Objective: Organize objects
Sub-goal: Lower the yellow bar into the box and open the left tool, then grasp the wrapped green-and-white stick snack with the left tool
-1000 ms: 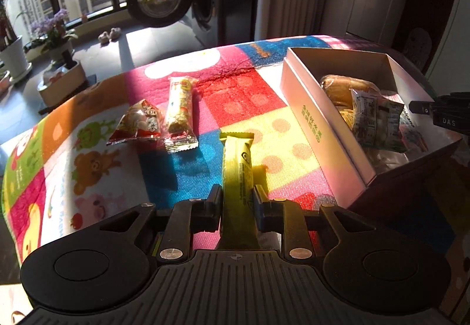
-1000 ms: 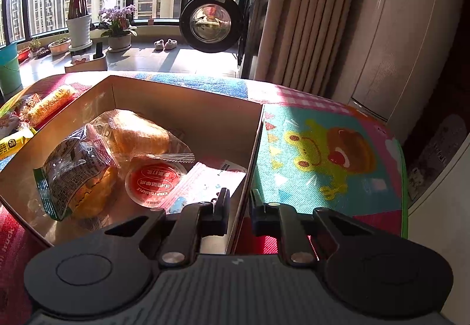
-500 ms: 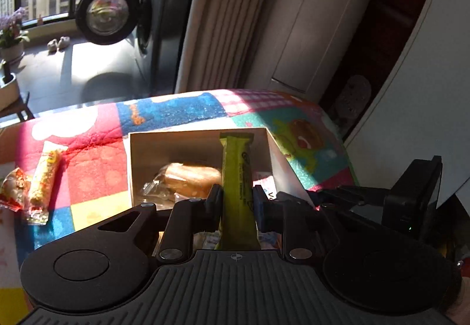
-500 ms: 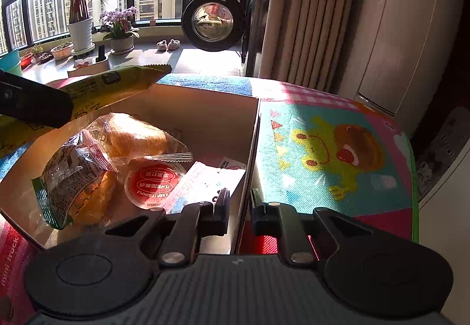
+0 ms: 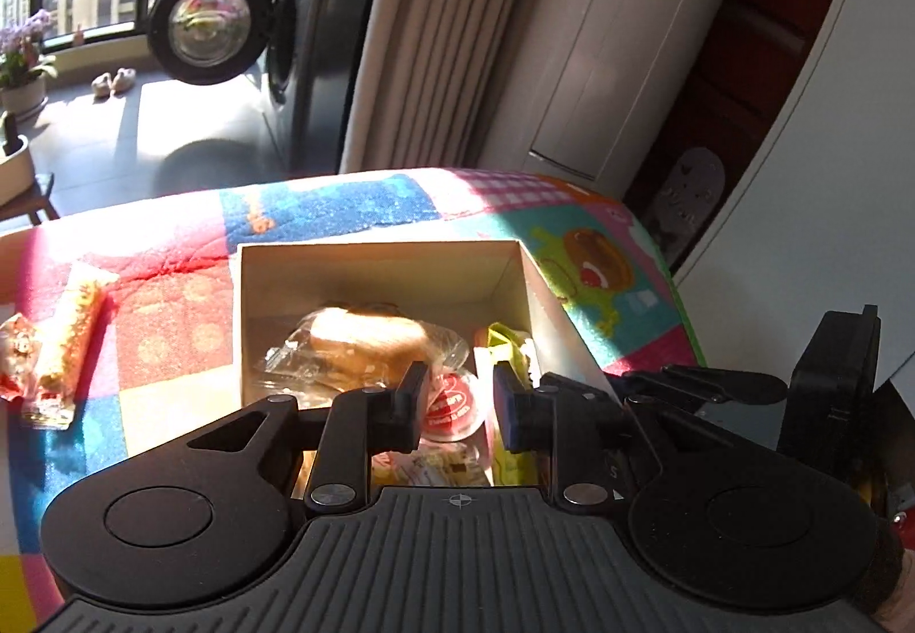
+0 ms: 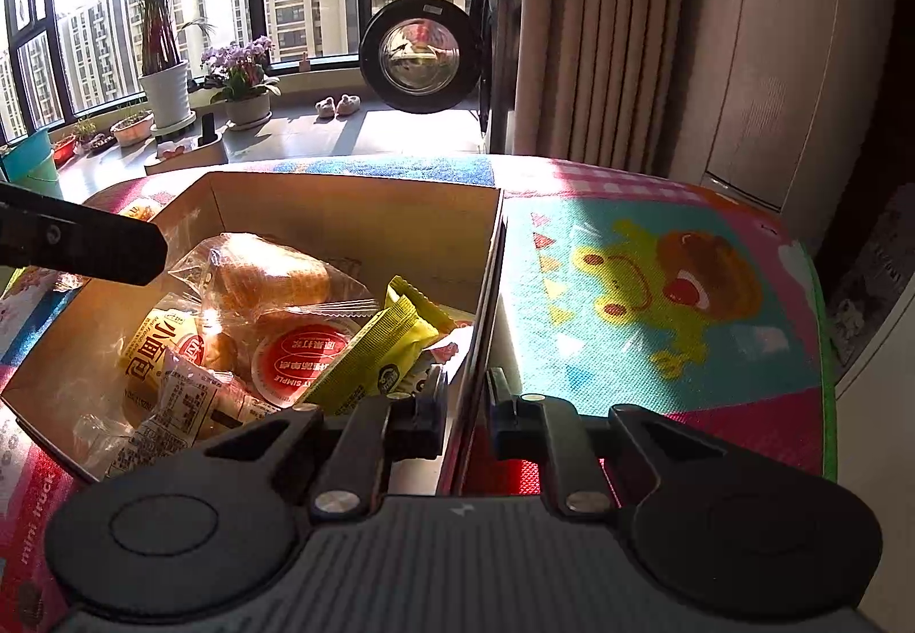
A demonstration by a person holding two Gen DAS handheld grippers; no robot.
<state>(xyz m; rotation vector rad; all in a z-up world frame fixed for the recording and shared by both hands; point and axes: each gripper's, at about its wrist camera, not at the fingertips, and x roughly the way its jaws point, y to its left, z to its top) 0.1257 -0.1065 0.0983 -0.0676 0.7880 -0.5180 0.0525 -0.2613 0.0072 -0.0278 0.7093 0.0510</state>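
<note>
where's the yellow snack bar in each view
Left wrist: yellow snack bar stands at the box's right wall, just beyond the open left claw.
Right wrist: it leans across the middle of the box, left of the right claw gripping the wall.
Shared landmark: the red-lidded cup.

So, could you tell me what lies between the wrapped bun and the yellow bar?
A round red-lidded cup lies in the box between the wrapped bun and yellow bar; right wrist view shows it best.

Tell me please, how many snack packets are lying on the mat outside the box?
2: a long yellow-orange packet on the red patch left of the box, and a red-and-white packet against its left side. Others may lie out of view.
</note>
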